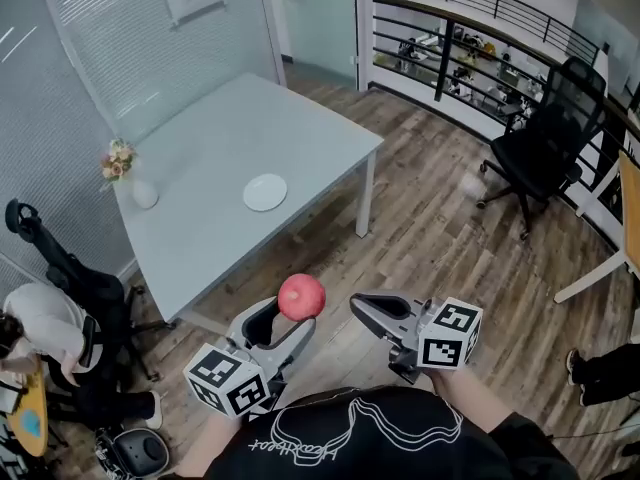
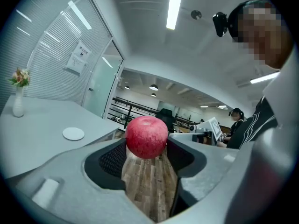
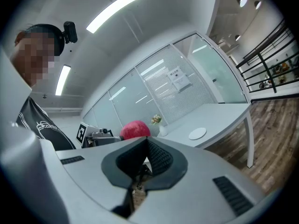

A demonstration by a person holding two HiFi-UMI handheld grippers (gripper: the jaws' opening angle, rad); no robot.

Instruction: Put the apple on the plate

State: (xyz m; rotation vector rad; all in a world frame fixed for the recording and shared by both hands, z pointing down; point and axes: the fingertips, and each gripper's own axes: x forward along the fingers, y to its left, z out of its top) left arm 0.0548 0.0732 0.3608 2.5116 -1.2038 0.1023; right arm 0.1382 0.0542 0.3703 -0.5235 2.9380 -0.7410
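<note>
A red apple (image 1: 301,297) sits clamped between the tips of my left gripper (image 1: 291,315), held in the air over the wooden floor, short of the table. In the left gripper view the apple (image 2: 146,136) fills the gap between the two pads. The small white plate (image 1: 265,192) lies bare on the pale grey table (image 1: 215,128), beyond the apple; it also shows as plate (image 2: 74,133) and plate (image 3: 197,133). My right gripper (image 1: 362,306) hangs to the right of the apple, jaws together and holding nothing. From that gripper (image 3: 145,142) the apple (image 3: 135,129) shows to the left.
A white vase with flowers (image 1: 138,188) stands at the table's left edge. A black office chair (image 1: 548,143) is at the far right by a railing (image 1: 480,28). A black stand (image 1: 60,258) and a seated person (image 1: 40,328) are at the left, another person's shoe (image 1: 578,366) at the right.
</note>
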